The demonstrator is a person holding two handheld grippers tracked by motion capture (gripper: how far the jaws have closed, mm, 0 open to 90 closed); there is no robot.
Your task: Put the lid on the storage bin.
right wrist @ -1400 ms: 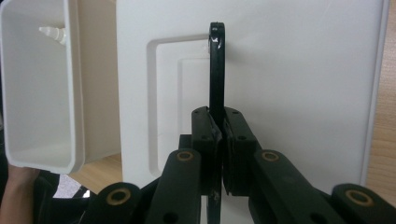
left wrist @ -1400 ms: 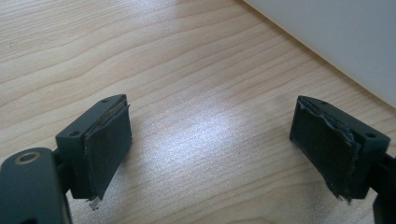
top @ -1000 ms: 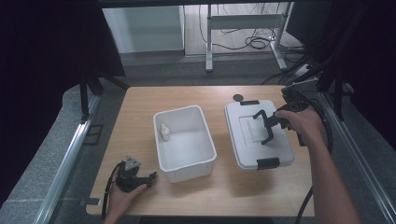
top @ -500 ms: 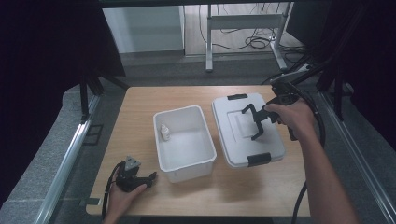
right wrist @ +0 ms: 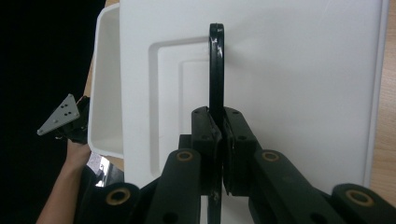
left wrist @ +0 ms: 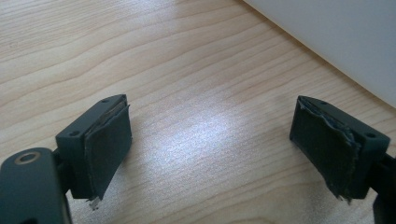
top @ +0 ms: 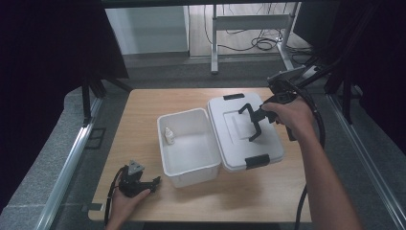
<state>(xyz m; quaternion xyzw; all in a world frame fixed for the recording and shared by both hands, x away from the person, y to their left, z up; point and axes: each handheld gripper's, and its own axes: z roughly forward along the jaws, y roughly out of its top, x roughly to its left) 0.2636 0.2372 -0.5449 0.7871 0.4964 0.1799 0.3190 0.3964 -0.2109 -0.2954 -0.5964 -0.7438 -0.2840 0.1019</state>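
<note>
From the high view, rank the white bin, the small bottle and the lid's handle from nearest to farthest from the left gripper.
Measured from the left gripper:
1. White bin, just right of it.
2. Small bottle, inside the bin, left wall.
3. Lid's handle, far right, clamped in the right gripper.

We look down from above the near edge of the table (top: 143, 120), our left gripper view skims the wood, our right gripper view faces the lid (right wrist: 289, 70), also seen from high (top: 230, 124).

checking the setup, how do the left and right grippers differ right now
The left gripper is open with nothing between its jaws, low over the table; the right gripper is shut on the black handle of the white lid. Both are hand-held, with black jaws.
</note>
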